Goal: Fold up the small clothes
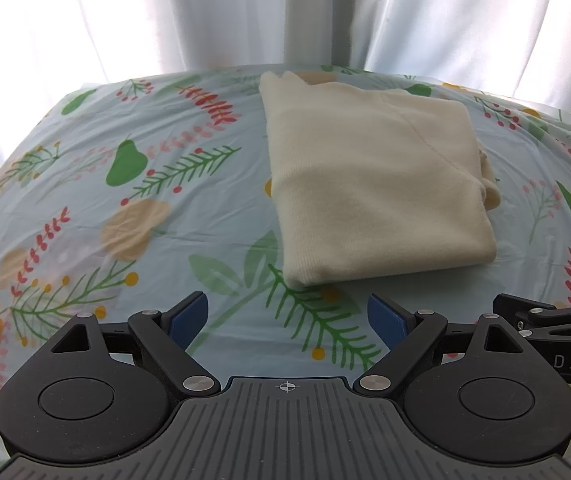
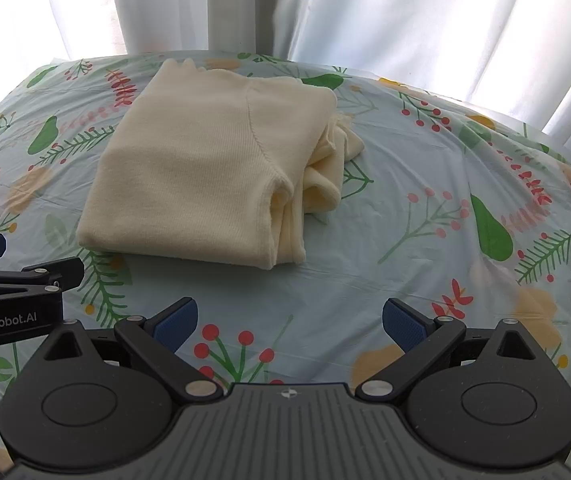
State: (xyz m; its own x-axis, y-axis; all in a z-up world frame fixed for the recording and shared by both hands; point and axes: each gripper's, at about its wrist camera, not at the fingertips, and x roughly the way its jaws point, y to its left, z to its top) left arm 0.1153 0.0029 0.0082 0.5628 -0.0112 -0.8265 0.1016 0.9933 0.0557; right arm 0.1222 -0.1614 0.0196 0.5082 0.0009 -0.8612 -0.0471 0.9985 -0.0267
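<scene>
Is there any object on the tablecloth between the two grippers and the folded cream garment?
Nothing visible. Only bare floral tablecloth lies between the open left gripper, the open right gripper and the folded cream garment.

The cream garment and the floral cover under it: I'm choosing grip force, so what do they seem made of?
Cream garment: soft matte knit, probably cotton or wool, judging by fine ribbing and thick rolled edges. Floral cover: thin smooth sheet, possibly plastic or coated fabric, with faint sheen and sharp creases.
</scene>
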